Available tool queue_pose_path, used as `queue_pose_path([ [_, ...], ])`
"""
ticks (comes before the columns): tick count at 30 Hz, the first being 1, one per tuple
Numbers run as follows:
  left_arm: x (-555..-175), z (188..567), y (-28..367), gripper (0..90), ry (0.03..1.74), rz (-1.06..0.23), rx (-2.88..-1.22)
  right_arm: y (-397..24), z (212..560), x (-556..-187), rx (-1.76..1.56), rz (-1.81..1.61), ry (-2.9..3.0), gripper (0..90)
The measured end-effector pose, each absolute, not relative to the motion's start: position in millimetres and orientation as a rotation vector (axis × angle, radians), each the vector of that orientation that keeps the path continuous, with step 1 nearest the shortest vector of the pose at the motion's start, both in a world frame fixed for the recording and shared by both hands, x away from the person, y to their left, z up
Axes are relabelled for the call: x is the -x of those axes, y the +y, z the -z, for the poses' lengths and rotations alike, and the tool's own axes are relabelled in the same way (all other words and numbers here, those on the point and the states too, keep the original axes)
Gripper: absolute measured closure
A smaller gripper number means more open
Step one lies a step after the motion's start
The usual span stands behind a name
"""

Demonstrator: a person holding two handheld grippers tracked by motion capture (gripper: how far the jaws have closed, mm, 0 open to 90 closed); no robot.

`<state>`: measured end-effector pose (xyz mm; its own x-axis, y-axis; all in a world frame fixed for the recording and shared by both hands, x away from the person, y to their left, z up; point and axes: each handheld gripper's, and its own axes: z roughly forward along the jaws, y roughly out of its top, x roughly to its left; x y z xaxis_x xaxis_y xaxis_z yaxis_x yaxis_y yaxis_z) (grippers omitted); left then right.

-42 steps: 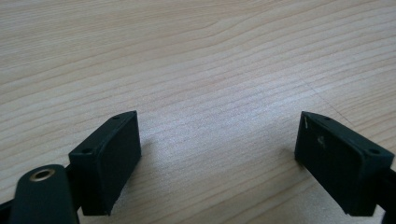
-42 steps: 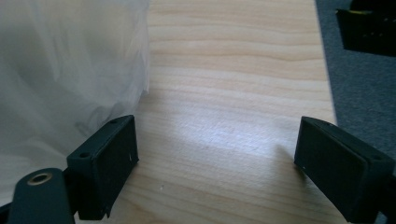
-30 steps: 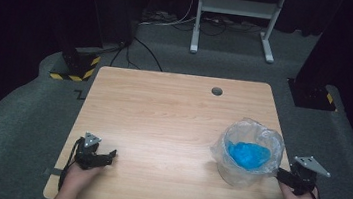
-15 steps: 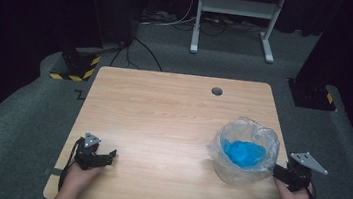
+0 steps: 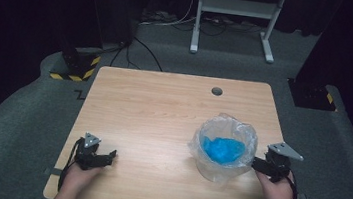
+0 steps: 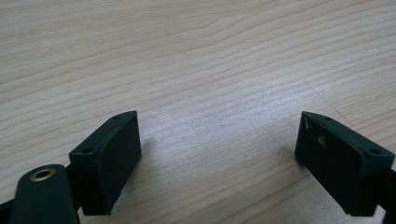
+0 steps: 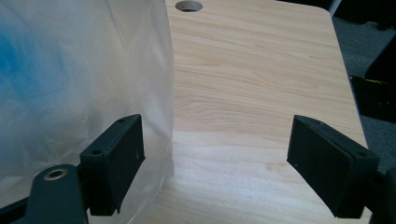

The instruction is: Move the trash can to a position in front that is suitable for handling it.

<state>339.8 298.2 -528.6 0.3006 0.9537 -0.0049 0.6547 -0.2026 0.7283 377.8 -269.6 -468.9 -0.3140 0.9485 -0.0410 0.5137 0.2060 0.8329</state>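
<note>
A clear plastic bag lining a round container (image 5: pixel 223 152) stands on the right part of the wooden table (image 5: pixel 162 118), with something bright blue (image 5: pixel 222 149) inside. My right gripper (image 5: pixel 256 165) is open just to the right of it, jaws pointing at the bag. In the right gripper view the bag's wall (image 7: pixel 84 88) is at the left, touching or just beyond the left jaw, and the gripper (image 7: pixel 224 163) has only bare table between its jaws. My left gripper (image 5: pixel 107 157) rests open near the table's front left edge; its own view shows the gripper (image 6: pixel 219 158) over bare wood.
A round cable hole (image 5: pixel 216 91) sits near the table's far edge. Beyond the table a white metal stand (image 5: pixel 234 15) and cables lie on the grey floor. A dark block with yellow-black stripes (image 5: pixel 74 70) is at the far left.
The bagged container has slid left across the table, and my right gripper has followed it leftward. The left gripper has stayed put.
</note>
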Motion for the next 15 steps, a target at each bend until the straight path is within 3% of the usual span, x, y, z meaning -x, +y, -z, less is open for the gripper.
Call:
queue_pose_path([
  [15, -340.1, 528.6, 298.6, 14.0, 1.422, -0.605, -1.946, -190.0, 473.8, -394.8, -1.335, -0.976, 1.952, 18.8],
])
